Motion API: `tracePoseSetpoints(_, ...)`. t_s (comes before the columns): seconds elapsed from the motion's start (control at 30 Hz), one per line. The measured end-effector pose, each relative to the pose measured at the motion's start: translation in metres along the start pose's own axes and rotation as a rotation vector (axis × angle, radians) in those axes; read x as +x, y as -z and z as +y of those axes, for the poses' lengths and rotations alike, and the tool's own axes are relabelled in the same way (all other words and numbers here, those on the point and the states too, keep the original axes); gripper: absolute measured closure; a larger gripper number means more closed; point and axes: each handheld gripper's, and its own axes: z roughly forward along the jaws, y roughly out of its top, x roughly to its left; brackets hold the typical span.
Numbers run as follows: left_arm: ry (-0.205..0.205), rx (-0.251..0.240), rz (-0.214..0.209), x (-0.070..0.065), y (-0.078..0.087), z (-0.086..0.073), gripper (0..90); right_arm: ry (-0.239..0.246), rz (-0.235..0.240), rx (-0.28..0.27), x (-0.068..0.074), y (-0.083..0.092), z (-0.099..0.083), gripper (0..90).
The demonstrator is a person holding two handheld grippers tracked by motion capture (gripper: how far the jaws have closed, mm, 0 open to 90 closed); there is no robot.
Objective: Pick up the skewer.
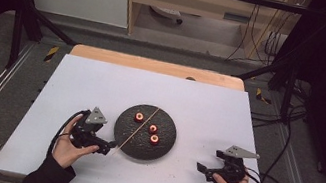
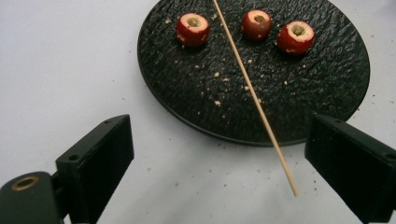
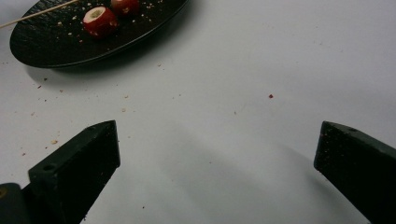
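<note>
— What is shown at the white table (image 1: 101, 85)?

— A bamboo skewer (image 2: 254, 95) is seen laid across a black plate (image 2: 327, 88), its near tip overhanging the rim on the plate's near-left side, apparently so it can be gripped without the plate being touched. The left gripper (image 2: 219, 158) is held just beside that tip, jaws spread wide, with the tip lying between them but untouched.

— And the fruit?

— Three cored red fruits (image 2: 192, 29) are set on the plate: one left of the skewer, two right, seemingly awaiting threading. The right gripper (image 3: 215, 158) is rested well apart at the near right, jaws likewise parted and empty.
</note>
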Motion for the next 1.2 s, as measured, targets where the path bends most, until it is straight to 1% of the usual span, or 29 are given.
tracePoseSetpoints(0.2,0.002,0.032,-0.009,-0.004,-0.01,0.009,8.7,-0.001,-0.001,0.003,0.0,0.0,0.0,0.9)
tracePoseSetpoints(0.43,-0.005,0.061,-0.004,-0.01,-0.022,0.02,12.4,-0.001,0.001,0.005,0.0,-0.001,0.0,0.9)
tracePoseSetpoints(0.7,0.009,0.104,-0.011,-0.015,-0.038,0.03,21.8,0.003,0.001,0.007,0.0,-0.001,0.0,0.9)
tracePoseSetpoints(0.8,0.006,0.134,-0.014,-0.015,-0.043,0.032,24.2,0.001,0.002,0.007,0.0,-0.001,0.0,0.9)
tracePoseSetpoints(0.83,0.009,0.141,-0.016,-0.015,-0.045,0.033,26.3,0.005,0.003,0.006,0.0,-0.001,0.0,0.9)
tracePoseSetpoints(0.97,0.017,0.169,-0.014,-0.016,-0.051,0.035,29.9,0.003,0.002,0.008,0.0,-0.001,0.0,0.9)
tracePoseSetpoints(1.1,0.028,0.188,-0.027,-0.017,-0.054,0.037,39.4,0.005,0.002,0.006,0.0,-0.001,0.0,0.9)
tracePoseSetpoints(1.2,0.031,0.207,-0.017,-0.02,-0.056,0.039,46.0,0.003,0.003,0.008,0.0,-0.001,0.0,0.9)
